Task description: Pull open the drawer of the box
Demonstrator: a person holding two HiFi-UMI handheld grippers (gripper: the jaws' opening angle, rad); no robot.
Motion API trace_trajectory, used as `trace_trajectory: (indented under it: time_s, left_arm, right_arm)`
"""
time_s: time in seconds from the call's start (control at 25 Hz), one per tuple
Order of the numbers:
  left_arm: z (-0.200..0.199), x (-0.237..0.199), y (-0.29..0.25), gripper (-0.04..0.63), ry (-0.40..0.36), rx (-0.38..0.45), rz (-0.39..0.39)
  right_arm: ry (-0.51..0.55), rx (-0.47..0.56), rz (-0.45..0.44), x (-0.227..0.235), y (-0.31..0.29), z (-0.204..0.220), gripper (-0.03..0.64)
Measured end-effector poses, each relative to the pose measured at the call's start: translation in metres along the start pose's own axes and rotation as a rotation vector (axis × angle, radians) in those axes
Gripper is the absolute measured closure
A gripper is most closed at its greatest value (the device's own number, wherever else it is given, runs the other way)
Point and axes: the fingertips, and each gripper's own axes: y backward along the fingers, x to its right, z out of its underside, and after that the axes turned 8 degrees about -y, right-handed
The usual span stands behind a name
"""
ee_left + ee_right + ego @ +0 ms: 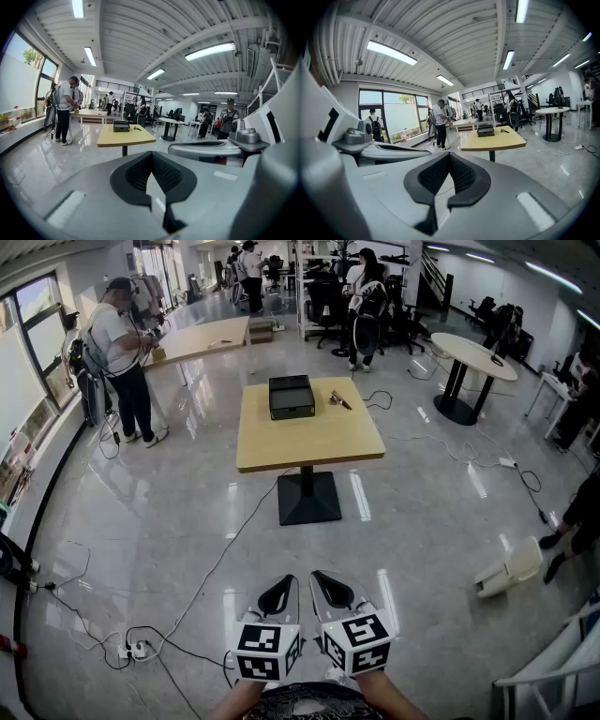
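Both grippers are closed with nothing between their jaws: the left gripper [277,594] and right gripper [332,589] are held side by side, low and close to the person. Each carries a cube with black-and-white square markers [267,651].

The box [291,397] – dark, flat and rectangular – sits on the far part of a square wooden table [309,446], well apart from both grippers. A small dark object [339,400] lies just beside it, to its right.

Only the head view shows the table's black pedestal base, the glossy grey floor [187,512], cables [202,587] trailing across it and a power strip [138,649].

Only the gripper views show the ribbed white ceiling [140,37], its strip lights [391,52] and tall windows [401,119]. Each gripper view also shows the other gripper alongside.

A person [122,357] stands at the left by a long table, and a round white table [473,354] stands at the right.
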Motion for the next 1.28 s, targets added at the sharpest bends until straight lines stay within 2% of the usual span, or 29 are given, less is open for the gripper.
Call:
trace_trajectory:
  time_s: [0.12,0.2,0.32,0.4,0.72,0.92,1.0,1.12,1.28]
  left_arm:
    - [-0.001,-0.018,0.011,0.584,-0.005,-0.002,0.0]
    - [0.014,-0.019,0.02,0.584,-0.006,-0.003,0.005]
    - [0.059,-0.004,0.037,0.583,-0.014,-0.006,0.009]
    - [0.069,0.02,0.035,0.583,-0.017,-0.008,0.009]
    - [0.017,0.126,-0.057,0.583,0.005,-0.023,-0.024]
    - [0.024,0.194,-0.112,0.584,0.014,-0.034,-0.04]
    - [0.021,0.21,-0.135,0.583,0.014,-0.038,-0.044]
    - [-0.01,0.227,-0.182,0.583,0.022,-0.045,-0.045]
    - [-0.049,0.213,-0.24,0.583,0.027,-0.046,-0.036]
  right_arm:
    - [-0.005,-0.001,-0.003,-0.02,-0.01,-0.002,0.612]
    - [-0.006,-0.002,-0.004,-0.029,-0.009,0.014,0.612]
    - [-0.005,0.0,-0.005,-0.036,0.006,0.061,0.612]
    - [-0.005,0.001,-0.003,-0.023,0.024,0.075,0.612]
    - [-0.018,-0.006,-0.015,0.117,0.072,0.025,0.611]
    - [-0.018,-0.02,-0.032,0.2,0.101,0.033,0.612]
    - [-0.019,-0.028,-0.039,0.228,0.101,0.031,0.611]
    - [-0.004,-0.031,-0.044,0.273,0.093,-0.002,0.611]
    - [-0.01,-0.061,-0.063,0.308,0.054,-0.039,0.612]
